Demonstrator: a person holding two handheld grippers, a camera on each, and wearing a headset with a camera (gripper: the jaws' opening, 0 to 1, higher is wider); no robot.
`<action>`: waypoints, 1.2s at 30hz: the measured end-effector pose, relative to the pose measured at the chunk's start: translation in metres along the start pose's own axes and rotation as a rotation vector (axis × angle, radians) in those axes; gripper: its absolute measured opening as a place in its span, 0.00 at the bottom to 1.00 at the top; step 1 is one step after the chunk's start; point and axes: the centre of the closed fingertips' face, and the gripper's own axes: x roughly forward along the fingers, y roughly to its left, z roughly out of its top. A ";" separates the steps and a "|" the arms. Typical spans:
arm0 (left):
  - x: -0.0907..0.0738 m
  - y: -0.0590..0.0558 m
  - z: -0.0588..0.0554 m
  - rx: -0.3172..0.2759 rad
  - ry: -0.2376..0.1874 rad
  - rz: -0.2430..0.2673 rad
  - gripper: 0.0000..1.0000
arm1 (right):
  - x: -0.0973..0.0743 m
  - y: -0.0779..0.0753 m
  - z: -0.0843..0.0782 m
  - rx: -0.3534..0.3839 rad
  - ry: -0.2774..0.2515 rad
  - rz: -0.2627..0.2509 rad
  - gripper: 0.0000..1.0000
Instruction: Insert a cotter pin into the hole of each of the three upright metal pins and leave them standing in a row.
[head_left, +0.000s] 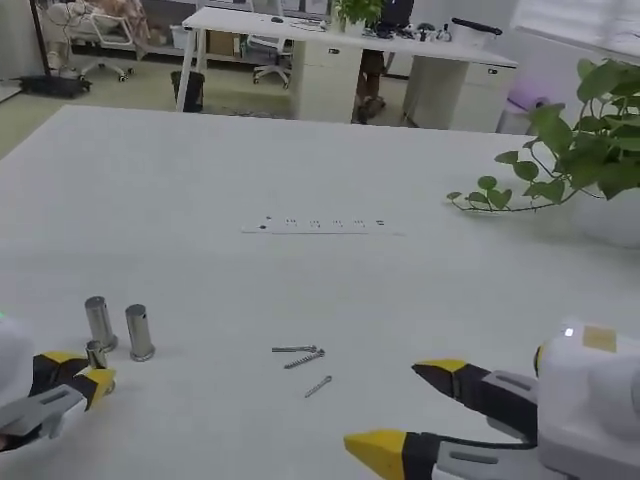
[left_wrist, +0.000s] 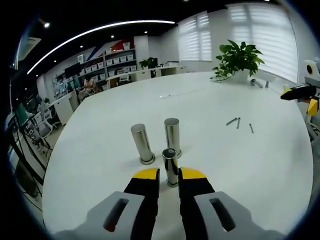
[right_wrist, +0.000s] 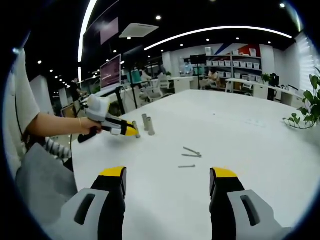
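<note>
1. Pinching the nearest metal pin (left_wrist: 170, 166) low on its shaft, the left gripper (left_wrist: 169, 175) has its jaws pressed in on either side. This probably steadies the pin upright so its hole can take a cotter pin.
2. Two other metal pins (left_wrist: 141, 144) (left_wrist: 172, 136) stand upright just beyond it, at 11 and 12 o'clock in the left gripper view, near each other but apart.
3. Three cotter pins (head_left: 304, 359) lie loose on the table (head_left: 320, 150), toward 3 o'clock of the metal pins in the head view. None is inserted yet.
4. The right gripper (right_wrist: 167, 172) hovers with its jaws spread wide and empty. The cotter pins lie ahead at 12 o'clock, so it is likely lined up to fetch one.
</note>
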 end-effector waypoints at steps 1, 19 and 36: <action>0.000 -0.001 0.000 -0.003 -0.002 -0.004 0.12 | 0.000 0.000 0.000 0.000 0.001 -0.001 0.69; -0.005 -0.017 -0.003 -0.045 -0.021 -0.033 0.07 | 0.004 0.003 0.000 -0.014 0.008 0.013 0.68; -0.006 -0.060 -0.001 -0.034 -0.020 -0.070 0.07 | 0.003 0.004 -0.002 -0.009 0.011 0.010 0.68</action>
